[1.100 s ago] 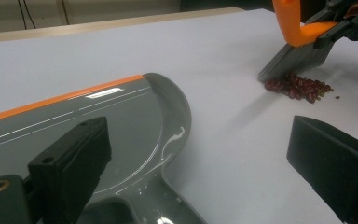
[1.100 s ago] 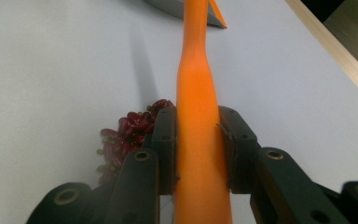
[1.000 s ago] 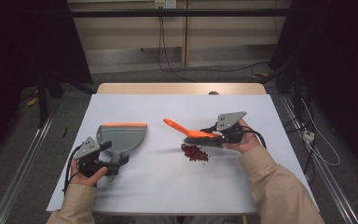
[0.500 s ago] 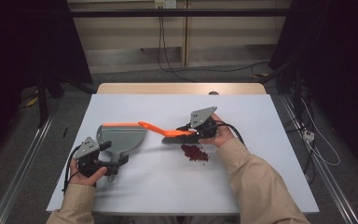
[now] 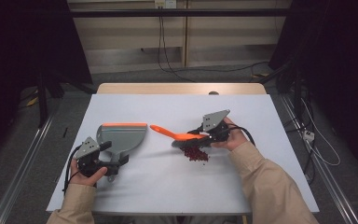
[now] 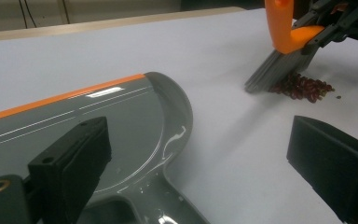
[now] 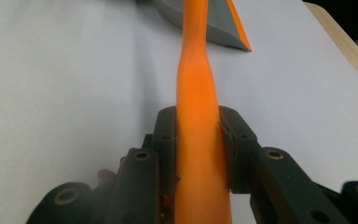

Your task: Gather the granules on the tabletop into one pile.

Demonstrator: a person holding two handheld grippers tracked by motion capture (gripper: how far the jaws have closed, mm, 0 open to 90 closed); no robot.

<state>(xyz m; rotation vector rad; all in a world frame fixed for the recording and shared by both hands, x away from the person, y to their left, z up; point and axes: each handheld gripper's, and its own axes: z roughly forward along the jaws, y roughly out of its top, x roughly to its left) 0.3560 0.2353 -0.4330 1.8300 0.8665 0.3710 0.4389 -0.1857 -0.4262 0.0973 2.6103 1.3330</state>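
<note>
My right gripper [image 7: 198,140] clamps the orange brush [image 5: 179,136], bristles touching the red beans [image 6: 303,87]. My left gripper [image 6: 205,154] stands open, jaws apart over the empty dustpan [image 6: 98,126], whose handle lies between them.

A white tabletop [image 5: 168,186] with a pale wooden far edge [image 5: 182,88]; black cables [image 5: 165,51] trail over the grey floor [image 5: 37,140] behind; dark curtains [image 5: 335,56] at the sides.

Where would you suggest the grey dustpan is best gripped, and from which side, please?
Probably by its narrow handle, approached from the person's near side. The dustpan lies flat with its wide orange-lipped mouth facing away, too broad to span, while the handle points back between the open left tongs.
</note>
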